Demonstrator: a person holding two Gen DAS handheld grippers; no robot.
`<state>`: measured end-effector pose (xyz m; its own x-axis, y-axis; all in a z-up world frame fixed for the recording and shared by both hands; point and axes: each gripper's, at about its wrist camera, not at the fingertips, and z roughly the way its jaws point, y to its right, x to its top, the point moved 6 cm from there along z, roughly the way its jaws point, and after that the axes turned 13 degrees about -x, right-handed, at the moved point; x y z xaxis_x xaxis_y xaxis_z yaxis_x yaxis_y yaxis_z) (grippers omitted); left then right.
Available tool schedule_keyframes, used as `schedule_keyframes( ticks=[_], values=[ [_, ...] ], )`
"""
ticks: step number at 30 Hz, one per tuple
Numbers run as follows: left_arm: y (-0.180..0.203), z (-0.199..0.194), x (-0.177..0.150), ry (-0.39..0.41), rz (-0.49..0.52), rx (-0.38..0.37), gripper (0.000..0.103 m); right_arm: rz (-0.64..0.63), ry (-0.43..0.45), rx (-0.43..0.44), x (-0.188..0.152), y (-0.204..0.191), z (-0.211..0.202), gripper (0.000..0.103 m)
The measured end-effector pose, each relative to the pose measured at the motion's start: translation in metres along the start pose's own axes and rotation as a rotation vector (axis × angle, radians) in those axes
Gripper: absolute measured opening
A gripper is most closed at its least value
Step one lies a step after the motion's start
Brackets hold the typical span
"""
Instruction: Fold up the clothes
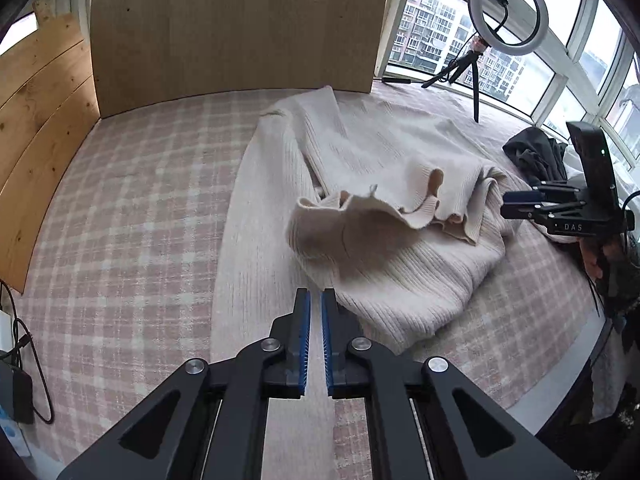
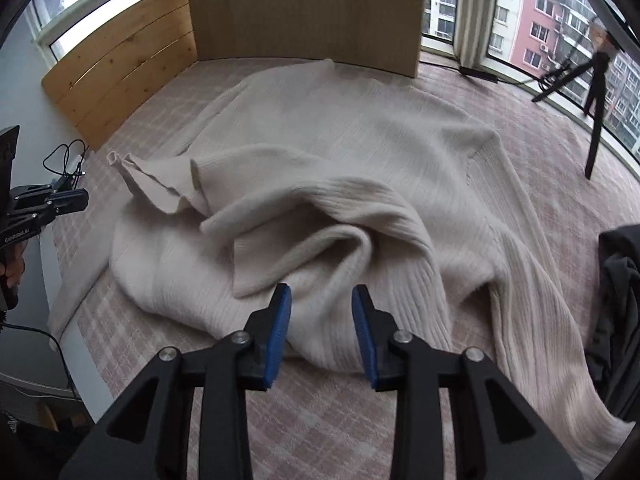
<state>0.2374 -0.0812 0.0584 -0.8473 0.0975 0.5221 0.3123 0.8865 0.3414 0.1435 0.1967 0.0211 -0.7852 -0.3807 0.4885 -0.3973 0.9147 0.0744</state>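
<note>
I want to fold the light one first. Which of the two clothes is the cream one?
The ribbed cream sweater, spread across the middle of the checked bedspread. The other garment, the dark clothing, lies bunched at the bedspread's right edge.

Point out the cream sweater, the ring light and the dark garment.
cream sweater (image 2: 360, 152), right wrist view, flat ribbed body panel.
ring light (image 1: 505, 12), left wrist view, left side of the white ring.
dark garment (image 1: 534, 156), left wrist view, middle of the crumpled heap.

You're in a home bedroom: plaid-sheeted bed (image 1: 120, 208) w/ pine headboard (image 1: 40, 120) at 10 o'clock, bay windows (image 1: 440, 36) at 1–2 o'clock facing apt blocks (image 2: 552, 12), plus a ring light (image 1: 505, 12) on a tripod.
</note>
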Motion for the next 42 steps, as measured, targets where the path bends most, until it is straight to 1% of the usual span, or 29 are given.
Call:
schedule_keyframes(
  ticks=[1, 2, 3, 5, 7, 8, 9, 11, 12, 13, 14, 15, 16, 18, 19, 21, 24, 25, 27, 28, 29, 30, 31, 33, 35, 37, 39, 41, 42],
  values=[
    [0.001, 0.002, -0.001, -0.004, 0.000, -0.004, 0.006, -0.032, 0.013, 0.003, 0.006, -0.009, 0.003, 0.046],
    [0.003, 0.004, -0.001, -0.008, 0.005, -0.005, 0.006, -0.070, 0.020, 0.001, 0.012, -0.018, 0.007, 0.051],
    [0.004, 0.005, 0.000, -0.011, 0.010, -0.001, 0.007, -0.108, 0.015, -0.006, 0.016, -0.027, 0.013, 0.060],
    [0.003, 0.009, 0.001, -0.015, 0.023, 0.019, 0.012, -0.169, -0.028, -0.011, 0.021, -0.043, 0.031, 0.062],
    [0.001, 0.013, 0.003, -0.016, 0.042, 0.057, 0.022, -0.228, -0.061, -0.069, 0.022, -0.051, 0.051, 0.062],
    [0.000, 0.016, 0.004, -0.016, 0.050, 0.069, 0.024, -0.246, -0.058, -0.088, 0.022, -0.053, 0.055, 0.062],
    [-0.001, 0.020, 0.007, -0.016, 0.053, 0.072, 0.028, -0.233, -0.039, -0.079, 0.024, -0.052, 0.053, 0.059],
    [-0.001, 0.028, 0.013, -0.012, 0.064, 0.067, 0.037, -0.187, -0.026, -0.062, 0.029, -0.044, 0.047, 0.030],
    [-0.001, 0.033, 0.016, -0.006, 0.079, 0.073, 0.048, -0.155, -0.025, -0.040, 0.030, -0.039, 0.043, 0.015],
    [-0.001, 0.038, 0.021, -0.001, 0.095, 0.083, 0.055, -0.116, -0.017, -0.011, 0.032, -0.033, 0.037, 0.014],
    [-0.002, 0.044, 0.025, 0.003, 0.099, 0.085, 0.055, -0.078, 0.002, 0.013, 0.034, -0.026, 0.030, 0.012],
    [-0.003, 0.050, 0.029, 0.008, 0.088, 0.069, 0.051, -0.047, 0.022, 0.023, 0.036, -0.021, 0.022, 0.010],
    [-0.004, 0.055, 0.032, 0.014, 0.066, 0.040, 0.033, -0.019, 0.039, 0.023, 0.038, -0.013, 0.014, 0.009],
    [-0.004, 0.058, 0.035, 0.010, 0.029, -0.011, 0.004, 0.039, 0.069, 0.026, 0.037, 0.003, -0.004, 0.009],
    [0.000, 0.055, 0.034, 0.007, 0.036, -0.024, 0.003, 0.065, 0.083, 0.032, 0.038, 0.010, -0.013, 0.009],
    [0.017, 0.036, 0.031, 0.015, 0.091, -0.068, 0.003, 0.111, 0.108, 0.033, 0.032, 0.027, -0.040, 0.009],
    [0.054, -0.016, 0.016, 0.042, 0.189, -0.139, 0.003, 0.189, 0.165, 0.093, 0.010, 0.045, -0.096, 0.008],
    [0.069, -0.035, 0.009, 0.047, 0.209, -0.182, 0.003, 0.209, 0.182, 0.125, -0.001, 0.049, -0.114, 0.008],
    [0.100, -0.070, -0.013, 0.030, 0.242, -0.309, 0.003, 0.259, 0.213, 0.227, -0.031, 0.050, -0.150, 0.008],
    [0.114, -0.082, -0.026, -0.004, 0.255, -0.373, 0.004, 0.282, 0.212, 0.273, -0.046, 0.044, -0.162, 0.008],
    [0.124, -0.088, -0.040, -0.046, 0.267, -0.407, 0.005, 0.288, 0.182, 0.315, -0.067, 0.038, -0.169, 0.009],
    [0.128, -0.089, -0.052, -0.083, 0.276, -0.410, 0.009, 0.267, 0.112, 0.338, -0.091, 0.030, -0.167, 0.009],
    [0.127, -0.088, -0.060, -0.112, 0.284, -0.392, 0.011, 0.235, 0.029, 0.311, -0.115, 0.021, -0.160, 0.010],
    [0.111, -0.079, -0.062, -0.146, 0.271, -0.324, 0.012, 0.177, -0.099, 0.192, -0.149, 0.014, -0.141, 0.010],
    [0.084, -0.070, -0.051, -0.148, 0.205, -0.269, 0.012, 0.156, -0.143, 0.154, -0.159, 0.014, -0.132, 0.010],
    [0.055, -0.062, -0.034, -0.123, 0.148, -0.182, 0.010, 0.177, -0.128, 0.143, -0.147, 0.021, -0.133, 0.010],
    [0.030, -0.052, -0.022, -0.103, 0.123, -0.098, 0.013, 0.192, -0.079, 0.142, -0.129, 0.029, -0.141, 0.010],
    [0.004, -0.041, -0.010, -0.083, 0.101, -0.019, 0.027, 0.176, -0.041, 0.116, -0.109, 0.034, -0.146, 0.011],
    [-0.008, -0.034, -0.004, -0.078, 0.087, 0.022, 0.040, 0.162, -0.023, 0.094, -0.099, 0.037, -0.147, 0.014]
  ],
)
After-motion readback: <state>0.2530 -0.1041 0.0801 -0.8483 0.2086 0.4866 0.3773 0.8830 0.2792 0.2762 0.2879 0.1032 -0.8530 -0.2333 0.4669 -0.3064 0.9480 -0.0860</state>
